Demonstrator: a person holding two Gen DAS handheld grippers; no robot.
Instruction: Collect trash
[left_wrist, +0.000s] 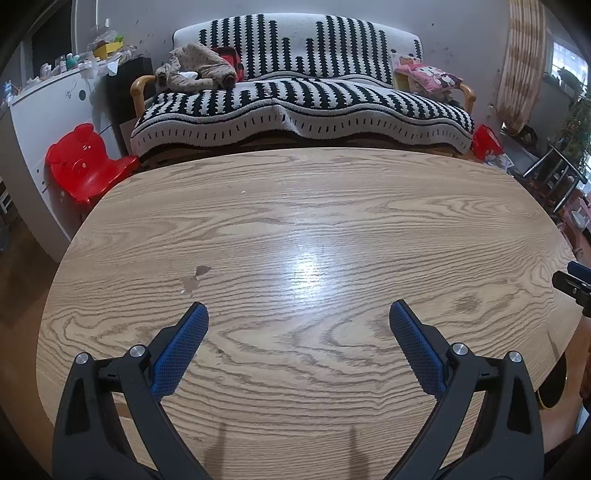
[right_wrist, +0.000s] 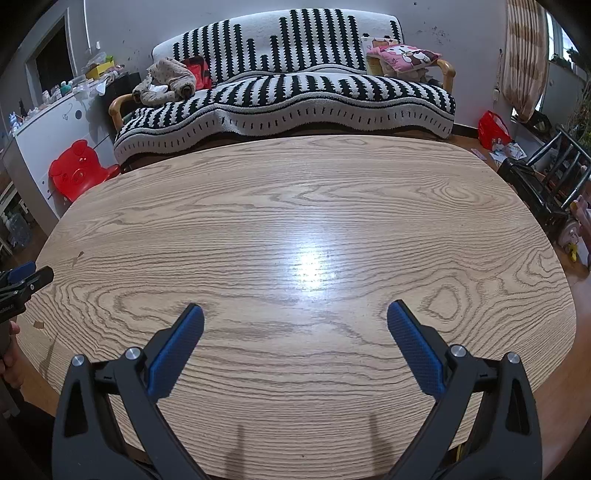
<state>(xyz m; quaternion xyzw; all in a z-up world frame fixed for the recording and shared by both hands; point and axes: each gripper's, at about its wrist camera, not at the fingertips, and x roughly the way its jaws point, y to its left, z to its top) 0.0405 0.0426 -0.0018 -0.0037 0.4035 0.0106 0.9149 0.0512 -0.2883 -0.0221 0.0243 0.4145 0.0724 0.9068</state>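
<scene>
My left gripper (left_wrist: 298, 314) is open and empty, held over the near part of an oval wooden table (left_wrist: 314, 206). My right gripper (right_wrist: 295, 314) is open and empty too, over the same table (right_wrist: 314, 192). Each gripper shows at the edge of the other's view: the right one (left_wrist: 572, 280) at the far right, the left one (right_wrist: 22, 280) at the far left. I see no trash item on the tabletop, only a small dark stain (left_wrist: 195, 277) and a tiny white speck (left_wrist: 242, 191).
A black-and-white striped sofa (left_wrist: 295, 107) stands behind the table with a beige garment (left_wrist: 195, 70) and a pink cushion (left_wrist: 436, 79) on it. A red plastic child's chair (left_wrist: 85, 162) and a white cabinet (left_wrist: 44, 110) stand left. A red bag (right_wrist: 493, 129) and black metal chair (right_wrist: 546, 177) are right.
</scene>
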